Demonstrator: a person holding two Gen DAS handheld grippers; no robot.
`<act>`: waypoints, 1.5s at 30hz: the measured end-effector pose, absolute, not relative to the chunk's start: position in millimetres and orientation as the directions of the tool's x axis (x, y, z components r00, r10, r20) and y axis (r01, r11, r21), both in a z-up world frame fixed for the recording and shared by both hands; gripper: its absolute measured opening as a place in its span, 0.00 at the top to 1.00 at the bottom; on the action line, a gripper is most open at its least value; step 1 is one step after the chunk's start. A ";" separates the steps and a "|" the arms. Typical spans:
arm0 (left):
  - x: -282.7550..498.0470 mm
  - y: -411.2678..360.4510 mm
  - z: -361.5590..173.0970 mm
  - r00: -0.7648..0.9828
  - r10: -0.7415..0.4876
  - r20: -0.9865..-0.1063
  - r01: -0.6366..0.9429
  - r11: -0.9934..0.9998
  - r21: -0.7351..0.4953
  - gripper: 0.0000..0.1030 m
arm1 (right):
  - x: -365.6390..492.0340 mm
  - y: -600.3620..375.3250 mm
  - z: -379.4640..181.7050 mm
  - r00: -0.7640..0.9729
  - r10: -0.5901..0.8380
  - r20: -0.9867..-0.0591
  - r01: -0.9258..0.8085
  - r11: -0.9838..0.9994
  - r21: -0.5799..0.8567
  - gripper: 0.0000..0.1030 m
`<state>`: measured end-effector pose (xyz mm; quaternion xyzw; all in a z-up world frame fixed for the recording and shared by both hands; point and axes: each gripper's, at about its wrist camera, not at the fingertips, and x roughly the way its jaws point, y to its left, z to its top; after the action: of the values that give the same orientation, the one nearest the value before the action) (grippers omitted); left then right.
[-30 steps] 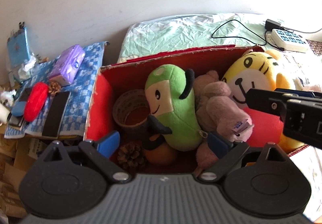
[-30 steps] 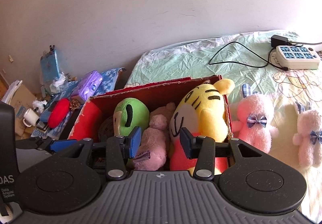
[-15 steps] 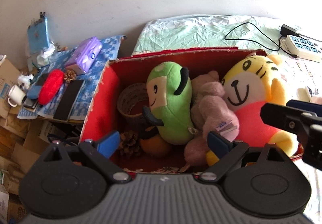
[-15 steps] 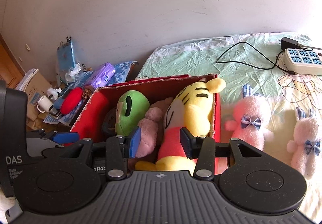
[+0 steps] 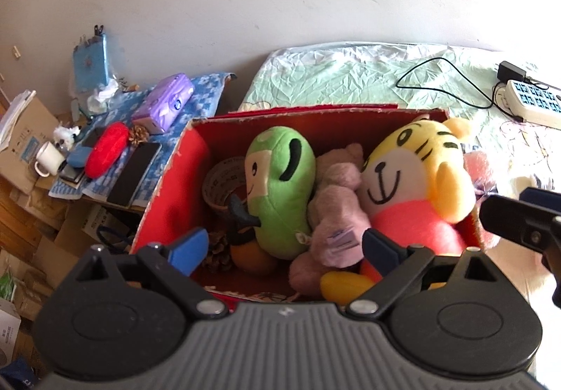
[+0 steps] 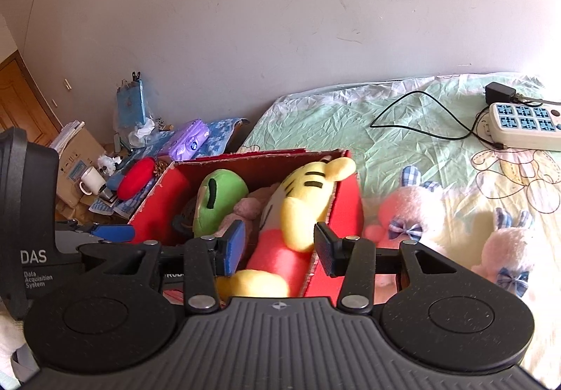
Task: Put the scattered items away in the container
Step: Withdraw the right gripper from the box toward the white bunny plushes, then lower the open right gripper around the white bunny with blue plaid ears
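A red cardboard box (image 5: 315, 111) stands on the bed and holds a green plush (image 5: 280, 186), a mauve plush (image 5: 336, 214), a yellow tiger plush (image 5: 413, 179), a tape roll (image 5: 221, 186), a pine cone (image 5: 217, 249) and an orange (image 5: 252, 258). My left gripper (image 5: 284, 246) hovers over the box's near edge, wide open and empty. My right gripper (image 6: 278, 248) is above the box's near right corner (image 6: 347, 200), partly open, holding nothing; the tiger (image 6: 301, 200) lies beyond it. Two pink rabbit plushes (image 6: 410, 211) (image 6: 508, 246) lie on the bedsheet right of the box.
A white power strip (image 6: 522, 125) with a black cable (image 6: 420, 130) lies at the bed's far right. Left of the box, a blue checked cloth (image 5: 147, 176) carries a purple tissue pack (image 5: 164, 104), a red pouch (image 5: 105, 153) and a phone; a mug (image 5: 49, 156) and cardboard boxes sit beyond.
Both grippers have drawn back from the box, which now looks smaller and farther off. More of the bed and side clutter shows. Neither gripper's opening has visibly changed.
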<state>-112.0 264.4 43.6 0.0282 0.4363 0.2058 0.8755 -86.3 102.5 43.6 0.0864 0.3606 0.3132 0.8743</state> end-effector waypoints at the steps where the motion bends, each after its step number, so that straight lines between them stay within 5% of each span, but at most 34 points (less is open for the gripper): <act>1: -112.0 260.6 44.0 0.534 0.391 -0.750 -0.341 0.911 0.232 0.07 | -85.7 98.6 42.7 0.543 0.610 -0.577 -0.485 0.789 0.378 0.55; 14: -115.8 211.5 46.4 0.613 0.364 -0.701 -0.303 0.928 0.216 0.07 | -75.4 37.3 20.8 0.543 0.591 -0.597 -0.413 0.807 0.423 0.55; 25: -96.0 148.0 54.1 0.724 0.200 -0.661 -0.079 0.975 0.208 0.10 | -59.6 -18.8 4.5 0.596 0.506 -0.624 -0.267 0.857 0.441 0.55; 45: -61.8 84.0 -18.0 0.571 -0.159 -0.805 0.265 0.964 -0.003 0.17 | -28.1 -94.1 -40.3 0.586 0.402 -0.703 -0.026 0.877 0.480 0.52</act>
<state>-61.8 84.0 -18.0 0.0591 0.4474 -0.1197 0.8843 -28.1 -94.1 -40.3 0.2147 0.4378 0.1239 0.8642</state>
